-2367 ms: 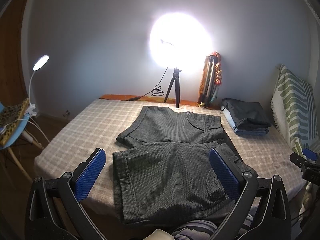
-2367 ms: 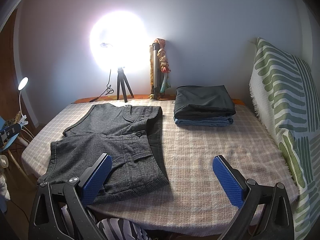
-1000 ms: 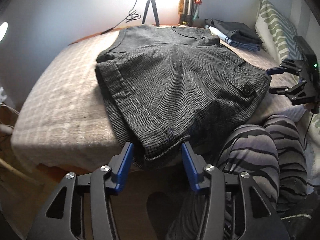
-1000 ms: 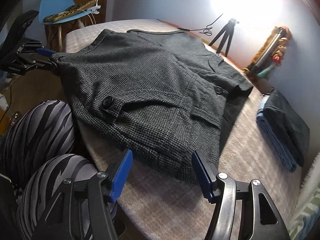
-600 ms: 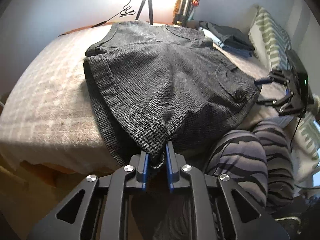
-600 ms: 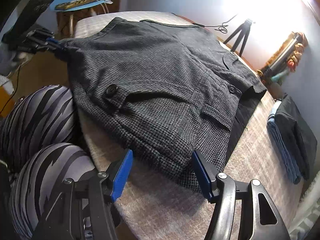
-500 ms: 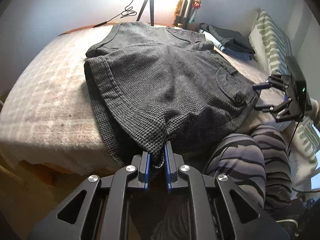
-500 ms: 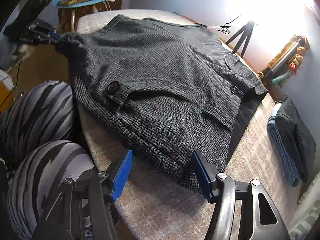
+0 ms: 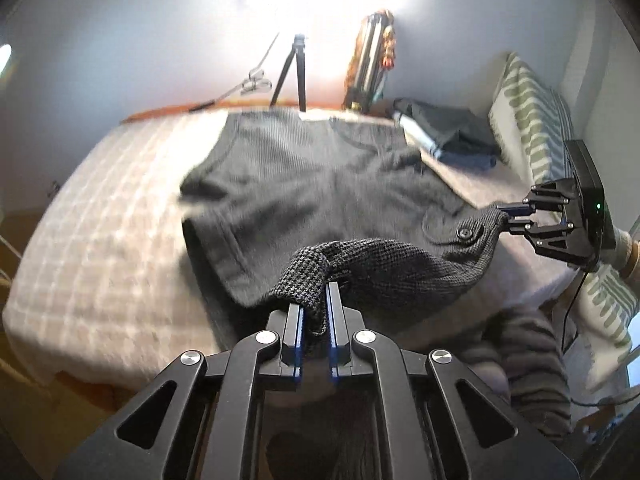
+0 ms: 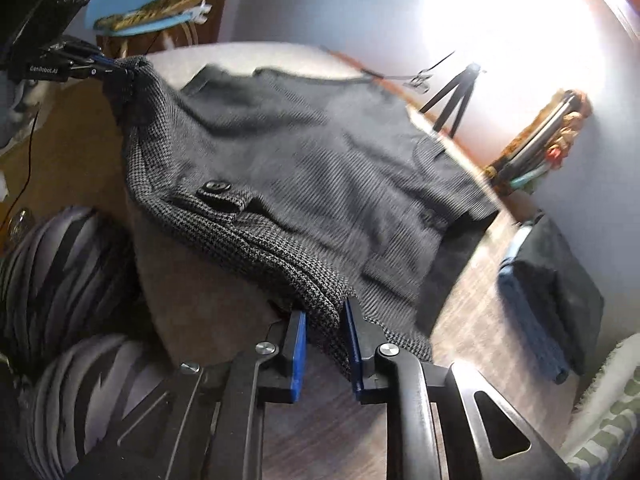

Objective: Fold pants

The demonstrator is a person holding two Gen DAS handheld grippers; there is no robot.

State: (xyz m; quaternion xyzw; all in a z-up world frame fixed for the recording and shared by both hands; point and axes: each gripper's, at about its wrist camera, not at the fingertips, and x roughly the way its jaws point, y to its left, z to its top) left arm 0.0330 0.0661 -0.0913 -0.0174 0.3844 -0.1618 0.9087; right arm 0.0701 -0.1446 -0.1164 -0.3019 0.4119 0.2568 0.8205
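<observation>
The grey pants point(image 9: 320, 184) lie flat on the bed point(image 9: 100, 240), near edge just raised, left gripper point(image 9: 314, 312) and right gripper point(image 10: 325, 332) each pinching a corner, so the fold itself remains undone.

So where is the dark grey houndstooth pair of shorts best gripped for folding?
At the near hem's two corners, coming from the table's front edge: the dark grey houndstooth shorts lie flat with that edge overhanging. The left gripper and right gripper pinch there.

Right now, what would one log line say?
task: fold pants | left gripper: shut on shorts hem | right gripper: just closed on near edge | near edge lifted
</observation>
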